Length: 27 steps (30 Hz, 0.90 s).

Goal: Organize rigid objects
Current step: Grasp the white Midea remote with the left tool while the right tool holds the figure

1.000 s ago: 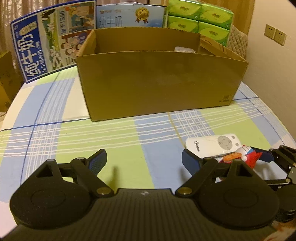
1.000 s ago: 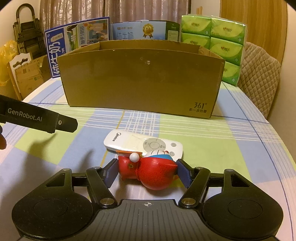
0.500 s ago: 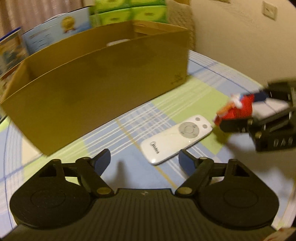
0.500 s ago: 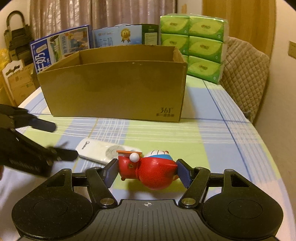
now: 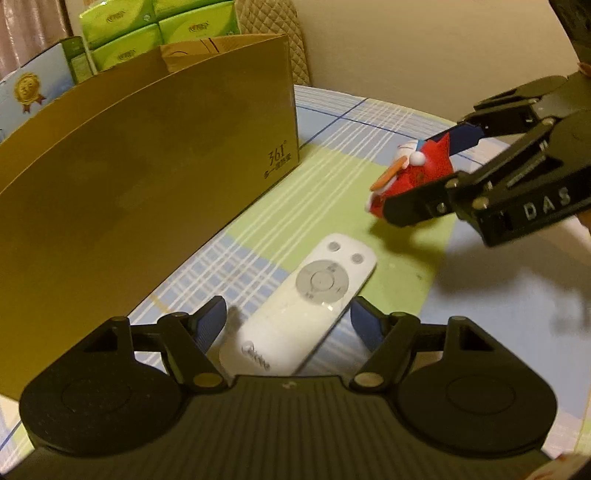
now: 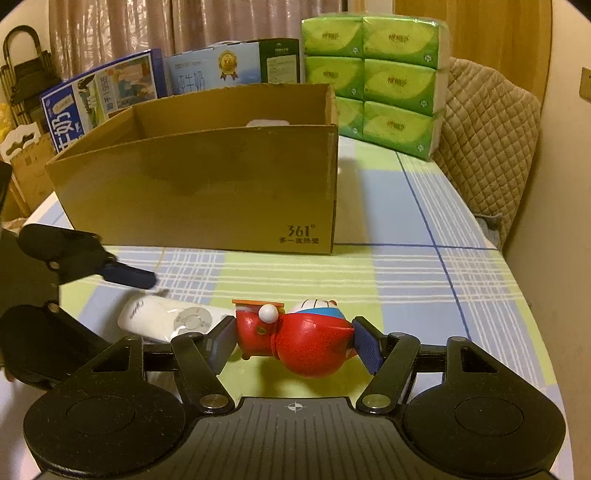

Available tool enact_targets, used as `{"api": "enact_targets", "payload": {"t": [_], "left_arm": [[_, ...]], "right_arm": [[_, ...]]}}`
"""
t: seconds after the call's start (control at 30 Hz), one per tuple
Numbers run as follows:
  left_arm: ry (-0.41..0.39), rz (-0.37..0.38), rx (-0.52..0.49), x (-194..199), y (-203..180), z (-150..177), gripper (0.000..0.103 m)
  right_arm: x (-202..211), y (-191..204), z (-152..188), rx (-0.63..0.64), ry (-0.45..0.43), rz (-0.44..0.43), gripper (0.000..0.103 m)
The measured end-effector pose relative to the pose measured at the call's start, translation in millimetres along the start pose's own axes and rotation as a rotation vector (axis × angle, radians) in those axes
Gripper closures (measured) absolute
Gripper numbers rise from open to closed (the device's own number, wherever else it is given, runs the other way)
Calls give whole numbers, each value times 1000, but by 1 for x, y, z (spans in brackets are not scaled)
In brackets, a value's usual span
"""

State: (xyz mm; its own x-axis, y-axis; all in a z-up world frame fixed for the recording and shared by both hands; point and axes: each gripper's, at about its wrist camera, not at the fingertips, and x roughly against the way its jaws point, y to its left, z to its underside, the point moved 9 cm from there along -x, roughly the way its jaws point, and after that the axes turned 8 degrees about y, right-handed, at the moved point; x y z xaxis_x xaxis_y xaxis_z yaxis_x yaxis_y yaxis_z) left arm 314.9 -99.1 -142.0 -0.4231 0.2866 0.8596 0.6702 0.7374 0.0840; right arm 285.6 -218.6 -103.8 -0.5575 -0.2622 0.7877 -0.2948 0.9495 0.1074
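Red round-bodied plastic cartoon toy figure point(image 6: 310, 343) with a white nose ball and an orange tab sits clamped between the blue pads of the right gripper point(image 6: 293, 341), whose two fingers point(image 6: 221, 345) press on either side of it. In the left wrist view the toy point(image 5: 417, 173) hangs clear of the cloth with its shadow lying beneath it.

Just left of it, the white oblong plastic remote control point(image 5: 306, 299) with a grey round dial lies flat on the tablecloth, slanting away to the right. The left gripper point(image 5: 288, 325) stands wide open around the remote's near end, one blue pad on each side; whether either pad touches the casing cannot be told. From the right wrist camera the remote point(image 6: 173, 319) shows beside the toy, with the left gripper's dark arm point(image 6: 85, 262) above it.

Under everything is a table covered by a checked cloth of pale green, light blue and white point(image 6: 424, 280). Farther back stands the open brown cardboard box point(image 6: 207, 192), printed "361°" at its lower right corner, with a pale object barely showing over its rim point(image 6: 267, 122). Behind the box lean blue-and-white printed milk cartons point(image 6: 110, 96), and to the right a stack of green-wrapped tissue packs point(image 6: 384, 74). A beige quilted chair back point(image 6: 487, 147) stands at the table's far right edge, with pinkish curtains point(image 6: 147, 33) and a wooden panel point(image 6: 495, 37) against the wall beyond.
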Motion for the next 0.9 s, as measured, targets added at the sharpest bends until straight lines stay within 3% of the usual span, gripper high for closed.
{"api": "enact_targets", "payload": {"t": [0.13,0.27,0.53,0.67,0.9], "left_arm": [[15,53,42,-4,-1,-5,57],[47,32,94,1,3,1,67],[106,-93,290,33,25,55,67],[68,-91,343,38,32,66,63],[43,-81,351,34,39,61,59]], "right_arm": [[-1,0,-1,-14,0,-9,39],[-6,-1,-1,-33,20,-19,39],[-4,12,-4,-35,10,-45,39],[-5,28,-6,-19,9,-68,39],[-11,53,-13,7,7,-88,39]]}}
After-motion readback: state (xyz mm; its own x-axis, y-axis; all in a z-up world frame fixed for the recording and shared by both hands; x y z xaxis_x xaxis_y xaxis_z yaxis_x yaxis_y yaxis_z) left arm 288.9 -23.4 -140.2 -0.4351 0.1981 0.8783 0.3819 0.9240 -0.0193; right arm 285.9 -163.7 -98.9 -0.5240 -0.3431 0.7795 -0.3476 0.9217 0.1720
